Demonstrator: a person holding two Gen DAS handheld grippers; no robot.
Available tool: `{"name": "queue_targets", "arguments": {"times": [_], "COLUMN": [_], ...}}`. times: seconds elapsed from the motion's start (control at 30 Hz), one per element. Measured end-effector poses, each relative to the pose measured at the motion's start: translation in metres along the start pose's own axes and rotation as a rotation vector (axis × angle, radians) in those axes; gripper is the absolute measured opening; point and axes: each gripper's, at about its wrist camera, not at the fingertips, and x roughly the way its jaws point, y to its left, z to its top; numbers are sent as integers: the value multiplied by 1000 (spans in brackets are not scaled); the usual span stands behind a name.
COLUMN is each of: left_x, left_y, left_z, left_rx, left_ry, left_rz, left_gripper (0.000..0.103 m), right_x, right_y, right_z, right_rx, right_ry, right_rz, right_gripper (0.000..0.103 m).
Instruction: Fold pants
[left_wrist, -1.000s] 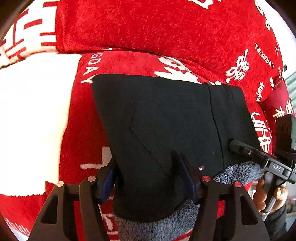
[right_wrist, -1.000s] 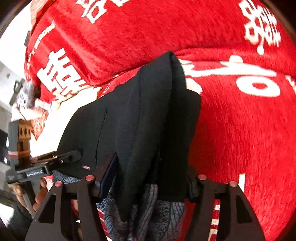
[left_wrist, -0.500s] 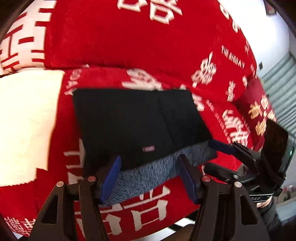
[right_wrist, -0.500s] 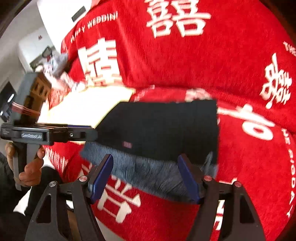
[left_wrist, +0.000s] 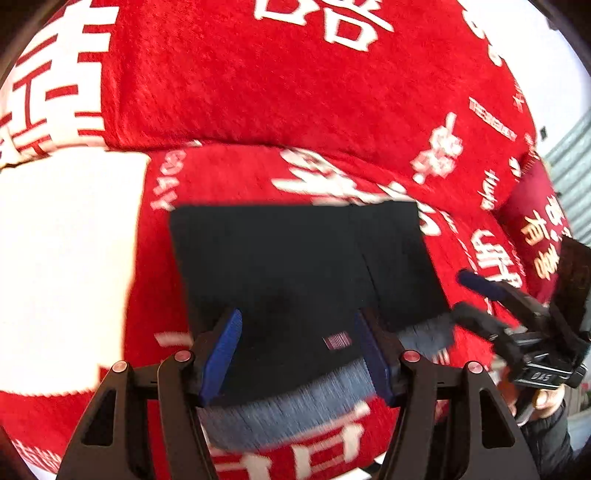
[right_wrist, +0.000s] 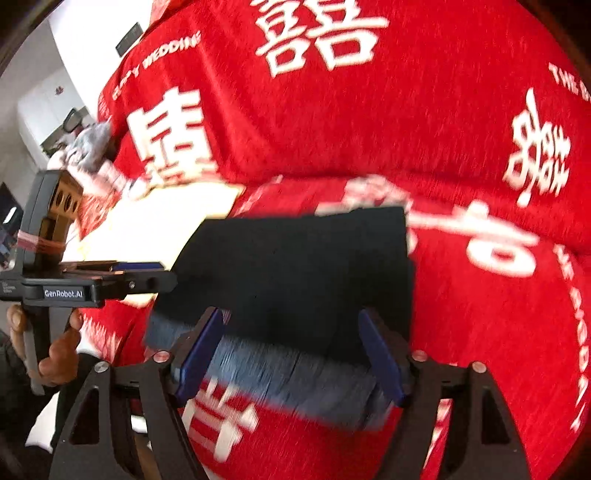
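Observation:
The black pants (left_wrist: 295, 266) lie folded in a flat rectangle on the red sofa seat, with their grey fleecy lining (left_wrist: 295, 413) showing along the near edge. My left gripper (left_wrist: 297, 354) hovers open above that near edge, its blue pads apart and pressing on nothing. In the right wrist view the same pants (right_wrist: 295, 266) and lining (right_wrist: 295, 373) lie below my right gripper (right_wrist: 290, 354), whose jaws are opening with no cloth caught between them. Each gripper shows in the other's view: the right gripper (left_wrist: 465, 295) off the pants' right side, the left gripper (right_wrist: 162, 275) at their left corner.
A red sofa cover (left_wrist: 258, 92) with white characters drapes the seat and backrest. A white cloth (left_wrist: 66, 266) lies left of the pants. A red cushion (left_wrist: 535, 221) sits at the far right. A hand (right_wrist: 59, 350) grips the left tool's handle.
A second ago both grippers were shut on the pants' near edge. Both have let go and risen away; the pants have dropped flat onto the seat.

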Motion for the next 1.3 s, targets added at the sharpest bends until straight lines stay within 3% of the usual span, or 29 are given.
{"name": "queue_targets", "arguments": {"times": [0.1,0.3,0.5,0.57,0.77,0.8,0.83,0.87,1.03,1.3], "left_x": [15,54,80,83,60,55,50,43,30,20], "left_y": [8,26,35,29,8,5,5,2,-6,-9], "left_z": [25,59,53,50,40,36,32,23,-8,-33], "left_rx": [-22,-44,-42,-11,29,25,20,15,26,19], "left_ry": [16,70,105,105,58,49,41,17,-6,-17], "left_rz": [40,103,125,142,240,252,269,297,338,372], "left_gripper": [65,65,65,71,72,75,86,90,90,90], "right_x": [20,77,123,127,96,87,75,67,39,30], "right_y": [-7,-20,-42,-46,-35,-31,-26,-24,-12,2], "right_z": [32,73,67,62,61,59,56,53,28,0], "right_rx": [-7,-18,30,33,24,23,22,25,57,67], "right_ry": [-12,57,182,191,156,139,119,107,80,104], "right_rz": [-39,-65,-97,-96,-98,-97,-112,-124,-158,-228], "right_gripper": [79,79,79,81,81,81,81,81,82,83]}}
